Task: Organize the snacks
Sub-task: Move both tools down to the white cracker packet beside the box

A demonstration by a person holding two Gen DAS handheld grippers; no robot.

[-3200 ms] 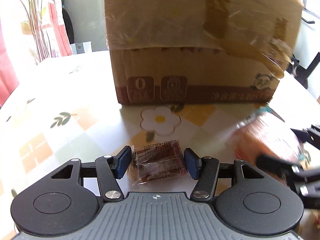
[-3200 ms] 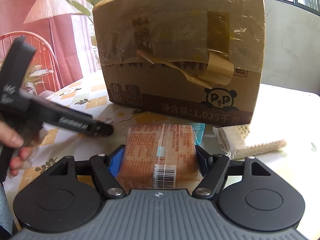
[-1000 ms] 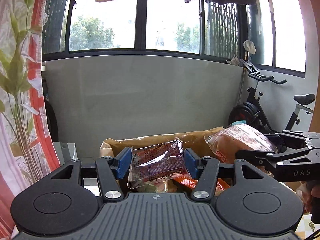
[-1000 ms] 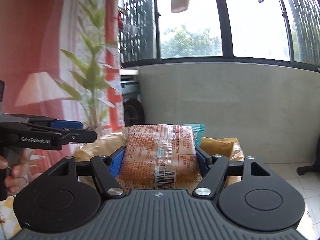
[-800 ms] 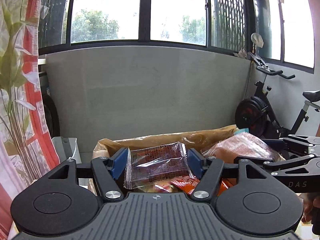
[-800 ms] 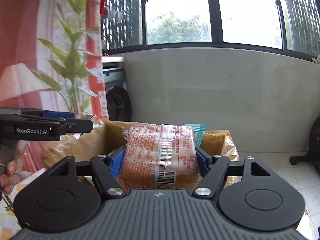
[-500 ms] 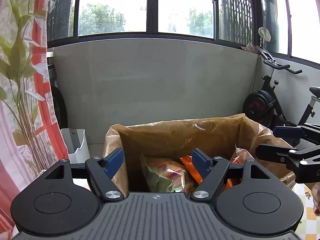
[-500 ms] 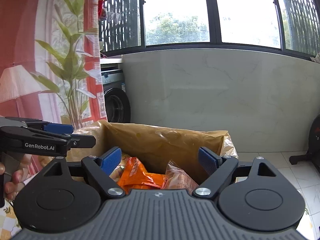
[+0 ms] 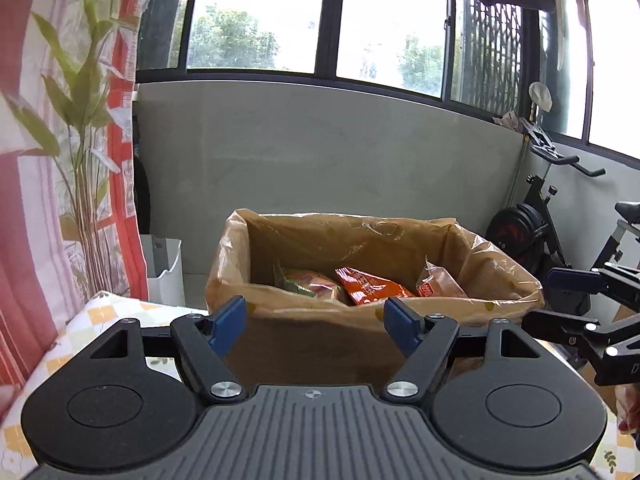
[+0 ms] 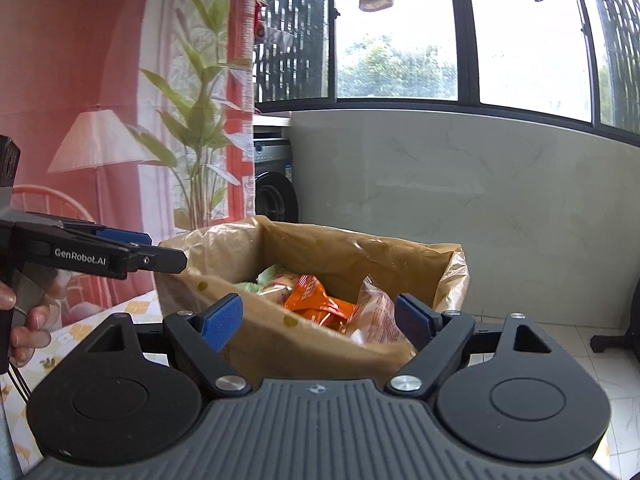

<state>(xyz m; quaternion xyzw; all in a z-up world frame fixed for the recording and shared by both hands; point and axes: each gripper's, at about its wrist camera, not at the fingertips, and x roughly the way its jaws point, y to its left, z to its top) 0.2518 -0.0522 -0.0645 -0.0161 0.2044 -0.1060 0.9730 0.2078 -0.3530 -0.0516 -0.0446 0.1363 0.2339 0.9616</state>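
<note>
An open cardboard box (image 9: 304, 340) lined with clear plastic stands in front of both grippers; it also shows in the right wrist view (image 10: 280, 340). Inside lie an orange snack pack (image 9: 370, 286) (image 10: 318, 300), a green-and-pink pack (image 9: 308, 286) and a clear-wrapped brown pack (image 9: 440, 286) (image 10: 380, 320). My left gripper (image 9: 314, 326) is open and empty, just short of the box's near wall. My right gripper (image 10: 318, 320) is open and empty, over the near rim. Each gripper shows at the edge of the other's view.
The table has a checked floral cloth (image 9: 100, 320). A red-and-white plant-print curtain (image 9: 60, 160) hangs at left. A white bin (image 9: 166, 272) stands behind the table, an exercise bike (image 9: 560, 232) at right, a washing machine (image 10: 276, 188) by the grey wall.
Both grippers opened and dropped their packs into the box: the left its clear dark-printed pack, the right its brown biscuit pack. Both have since drawn back a little from the box.
</note>
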